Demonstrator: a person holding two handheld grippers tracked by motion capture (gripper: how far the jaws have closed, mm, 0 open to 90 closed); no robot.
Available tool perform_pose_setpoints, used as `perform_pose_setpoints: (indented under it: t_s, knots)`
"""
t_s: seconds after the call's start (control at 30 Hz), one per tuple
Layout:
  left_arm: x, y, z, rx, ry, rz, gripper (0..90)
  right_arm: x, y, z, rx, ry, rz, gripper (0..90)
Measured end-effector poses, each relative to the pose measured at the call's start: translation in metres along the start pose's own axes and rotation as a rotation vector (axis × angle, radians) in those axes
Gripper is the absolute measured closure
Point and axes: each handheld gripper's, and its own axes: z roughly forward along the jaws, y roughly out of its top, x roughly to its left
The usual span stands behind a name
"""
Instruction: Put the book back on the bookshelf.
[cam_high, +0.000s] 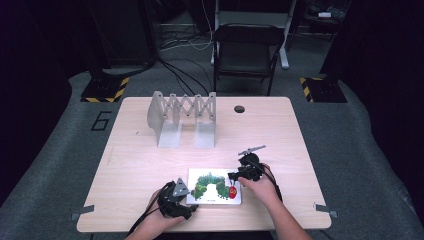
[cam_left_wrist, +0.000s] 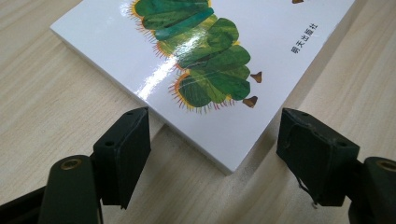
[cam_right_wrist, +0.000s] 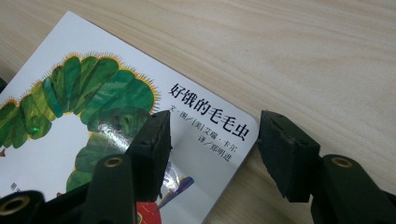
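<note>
A white board book (cam_high: 215, 186) with a green caterpillar on its cover lies flat near the table's front edge. My left gripper (cam_high: 192, 206) sits at the book's near left corner. In the left gripper view its jaws (cam_left_wrist: 215, 140) stand wide, one on each side of that corner of the book (cam_left_wrist: 224, 70), and do not touch it. My right gripper (cam_high: 234, 178) is at the book's right side. In the right gripper view it (cam_right_wrist: 212, 140) is open, one jaw above the cover of the book (cam_right_wrist: 93, 116), the other beside the rounded corner over bare wood.
A grey metal folding rack (cam_high: 182, 117) stands upright at the back middle of the wooden table (cam_high: 140, 160). A round cable hole (cam_high: 239, 108) lies to the rack's right. A black folding chair (cam_high: 247, 50) stands beyond the far edge.
</note>
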Motion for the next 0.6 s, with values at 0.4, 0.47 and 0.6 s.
perform_pose_setpoints:
  t_s: [0.4, 0.47, 0.6]
  knots:
    - [-0.002, 0.0, 0.001, -0.004, 0.009, -0.01, 22.7, -0.004, 0.011, -0.008, 0.034, 0.046, 0.057, 45.7]
    - [-0.003, 0.0, 0.001, -0.004, 0.015, -0.014, 22.6, -0.006, 0.012, -0.01, 0.036, 0.056, 0.062, 46.1]
    - [-0.004, 0.0, 0.003, -0.013, 0.014, -0.019, 20.6, -0.007, 0.013, -0.012, 0.047, 0.074, 0.085, 46.1]
